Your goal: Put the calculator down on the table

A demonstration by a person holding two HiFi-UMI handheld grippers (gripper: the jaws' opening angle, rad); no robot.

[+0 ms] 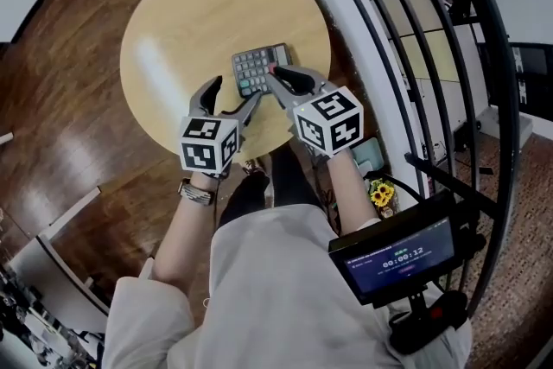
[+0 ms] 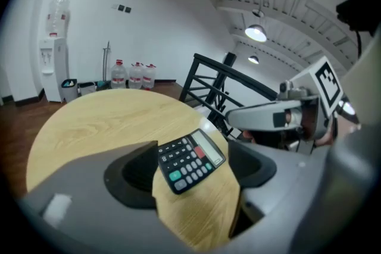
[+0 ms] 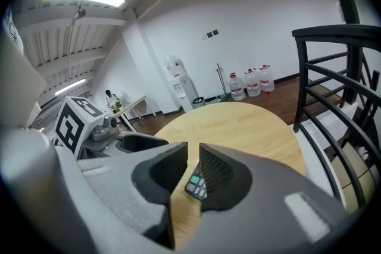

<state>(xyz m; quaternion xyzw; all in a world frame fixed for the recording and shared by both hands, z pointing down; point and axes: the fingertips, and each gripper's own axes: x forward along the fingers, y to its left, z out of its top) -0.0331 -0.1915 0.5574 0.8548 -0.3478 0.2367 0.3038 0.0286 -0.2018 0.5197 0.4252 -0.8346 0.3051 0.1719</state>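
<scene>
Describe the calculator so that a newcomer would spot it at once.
Find the round pale wooden table beside the black railing. The calculator lies flat on it, keys up, right of centre and toward the person's side. It is the only thing on the tabletop: dark body, grey keys, one red key and one green.

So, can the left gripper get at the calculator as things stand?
Probably yes. The left gripper has its jaws apart, and the calculator lies flat on the table straight ahead of them, with nothing in between. The right gripper is close beside it and might crowd the approach.
</scene>
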